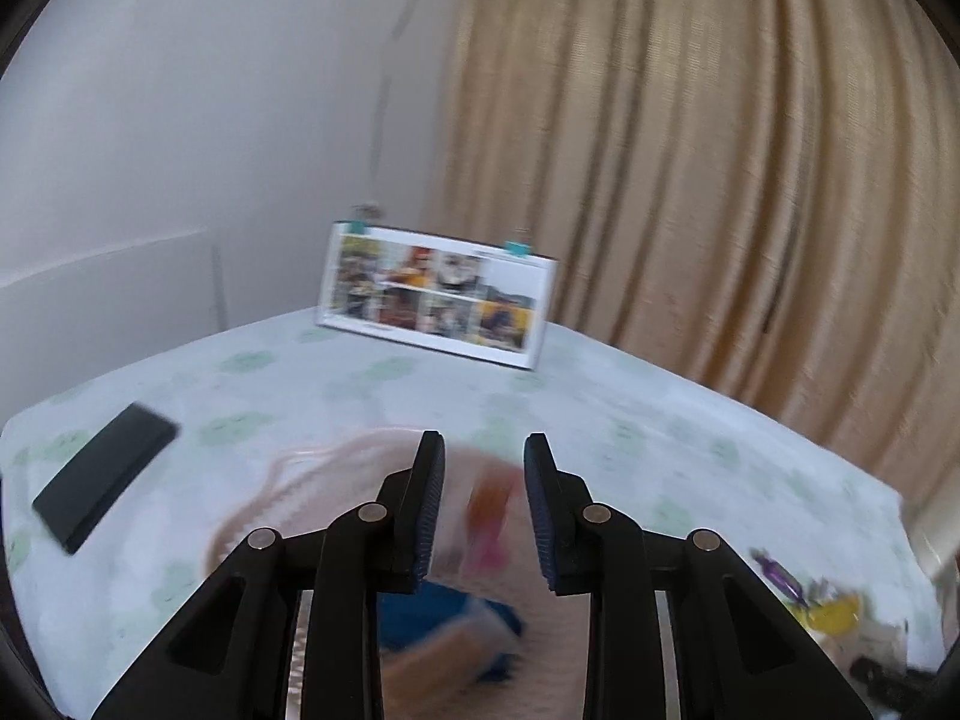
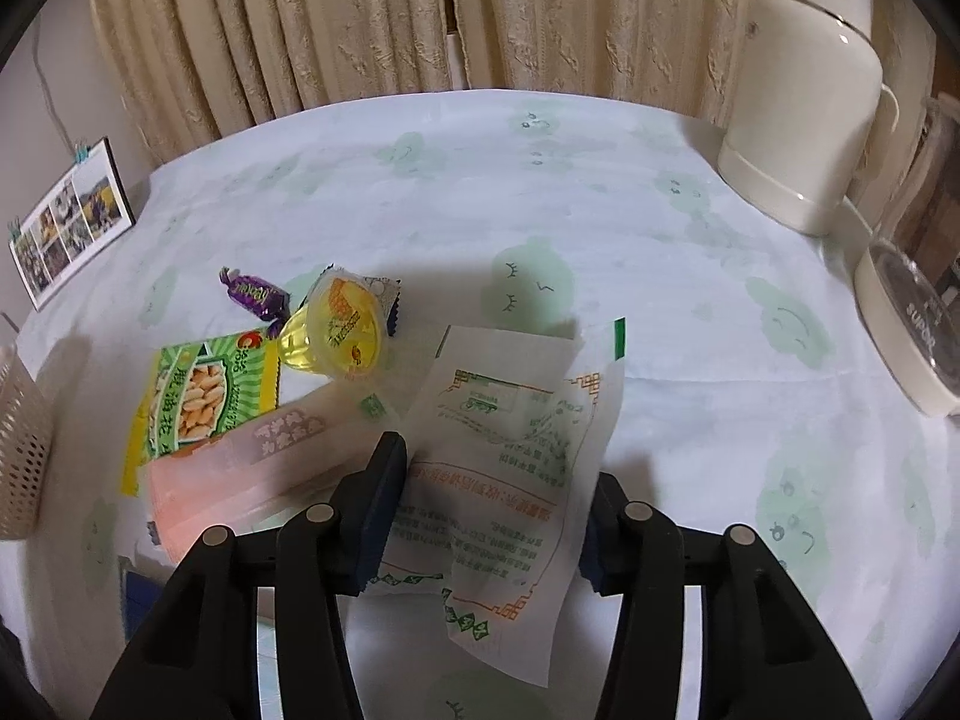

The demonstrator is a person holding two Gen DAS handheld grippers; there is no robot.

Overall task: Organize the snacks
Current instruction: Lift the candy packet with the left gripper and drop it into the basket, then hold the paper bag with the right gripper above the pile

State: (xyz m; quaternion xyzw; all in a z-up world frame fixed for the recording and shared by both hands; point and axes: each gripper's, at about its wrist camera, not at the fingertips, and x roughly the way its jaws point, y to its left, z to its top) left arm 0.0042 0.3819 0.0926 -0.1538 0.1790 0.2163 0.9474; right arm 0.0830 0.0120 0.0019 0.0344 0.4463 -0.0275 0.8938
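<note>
White packet (image 2: 504, 456) lies lengthwise between the jaws.

Beige pleated curtain (image 2: 372, 18) behind table; white wall (image 1: 198, 90) at left; pale green-patterned tablecloth (image 2: 600, 204).

White printed packet (image 2: 516, 456) flat; jelly cup (image 2: 336, 330) tipped nearby.

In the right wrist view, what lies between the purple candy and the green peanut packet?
Only bare tablecloth separates the purple candy from the green peanut packet; the yellow jelly cup sits beside that gap, seen in the right wrist view.
</note>
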